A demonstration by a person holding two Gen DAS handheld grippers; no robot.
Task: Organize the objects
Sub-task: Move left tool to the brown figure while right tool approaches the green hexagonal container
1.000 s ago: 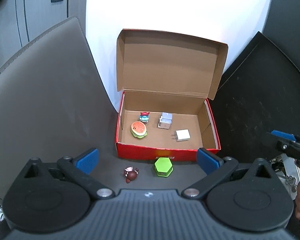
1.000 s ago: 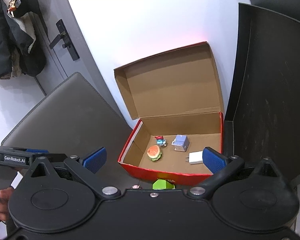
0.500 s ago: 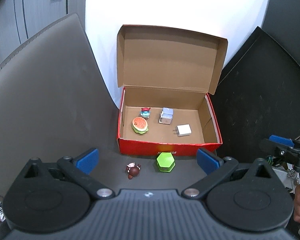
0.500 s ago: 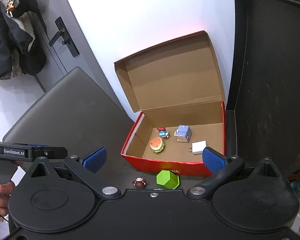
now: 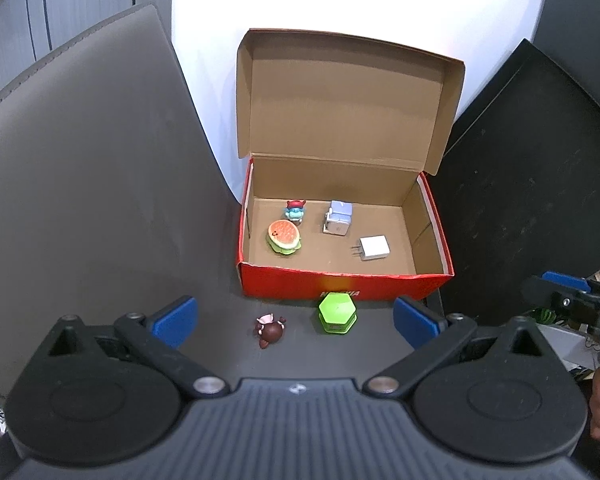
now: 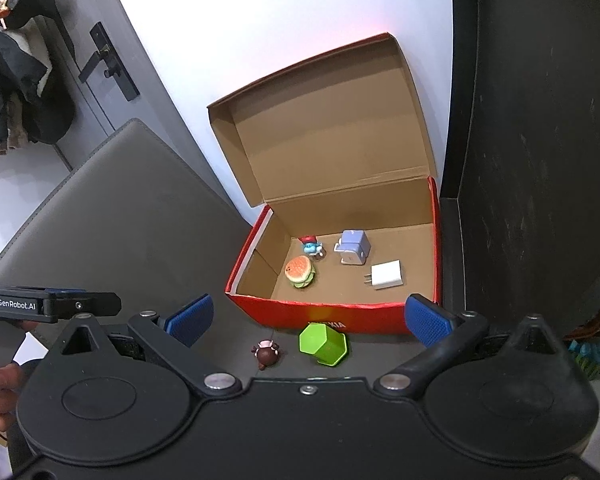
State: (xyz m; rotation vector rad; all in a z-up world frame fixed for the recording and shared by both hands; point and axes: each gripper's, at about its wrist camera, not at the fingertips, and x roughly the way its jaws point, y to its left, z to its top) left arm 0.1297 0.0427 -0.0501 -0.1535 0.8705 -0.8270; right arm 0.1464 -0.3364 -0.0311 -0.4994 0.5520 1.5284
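An open red cardboard box (image 5: pixel 340 283) (image 6: pixel 332 314) stands on a dark surface, lid up. Inside lie a burger toy (image 5: pixel 283 237) (image 6: pixel 299 271), a small blue figure (image 5: pixel 295 211) (image 6: pixel 311 245), a grey-blue cube (image 5: pixel 339 218) (image 6: pixel 353 247) and a white charger (image 5: pixel 373 249) (image 6: pixel 386 275). In front of the box sit a green hexagonal block (image 5: pixel 336 313) (image 6: pixel 323 344) and a small brown figure (image 5: pixel 270 329) (image 6: pixel 267 354). My left gripper (image 5: pixel 294 318) and right gripper (image 6: pixel 306 318) both stand open and empty, hovering just short of those two items.
A grey padded chair back (image 5: pixel 80 160) rises to the left of the box, and a black panel (image 5: pixel 540 184) stands to the right. A white wall is behind the box. A door with a handle (image 6: pixel 108 68) and hanging clothes are at the far left.
Both grippers have pulled back and risen a little, so the box sits farther off and the green block and brown figure show more fully in the right wrist view.
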